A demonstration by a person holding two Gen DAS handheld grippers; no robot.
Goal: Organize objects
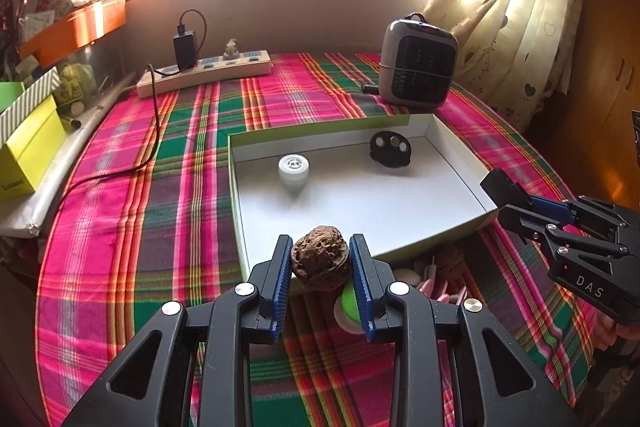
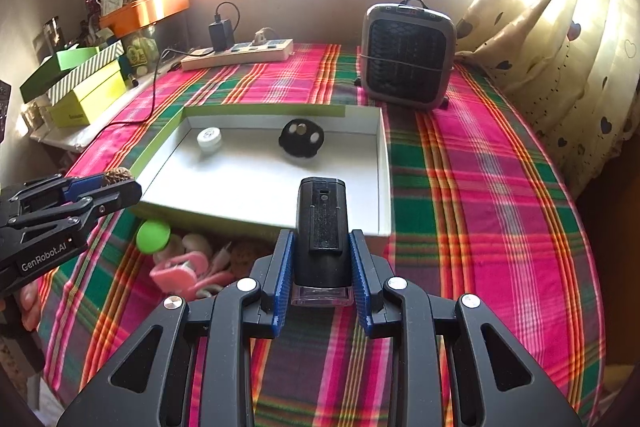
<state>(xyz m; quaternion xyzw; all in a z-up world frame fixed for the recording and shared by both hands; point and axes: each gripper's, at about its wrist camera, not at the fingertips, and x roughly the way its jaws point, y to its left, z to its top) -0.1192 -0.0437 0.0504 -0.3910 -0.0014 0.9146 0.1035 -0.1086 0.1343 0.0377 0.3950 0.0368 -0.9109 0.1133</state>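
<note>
At lower centre of each view, a walnut [image 1: 319,259] is clamped by the left gripper [image 1: 322,281] and a black lamp [image 2: 321,227] by the right gripper [image 2: 321,277], both probably to be released into the tray [image 1: 460,163] next.

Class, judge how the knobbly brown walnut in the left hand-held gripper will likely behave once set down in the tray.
The walnut looks hard and pitted, so the left hand-held gripper probably grips it without slipping. Being roundish, it may roll a little on the white tray floor. It seems light and unlikely to break.

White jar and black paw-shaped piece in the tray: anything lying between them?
No. In both wrist views only bare tray floor separates the white jar and black paw-shaped piece.
</note>
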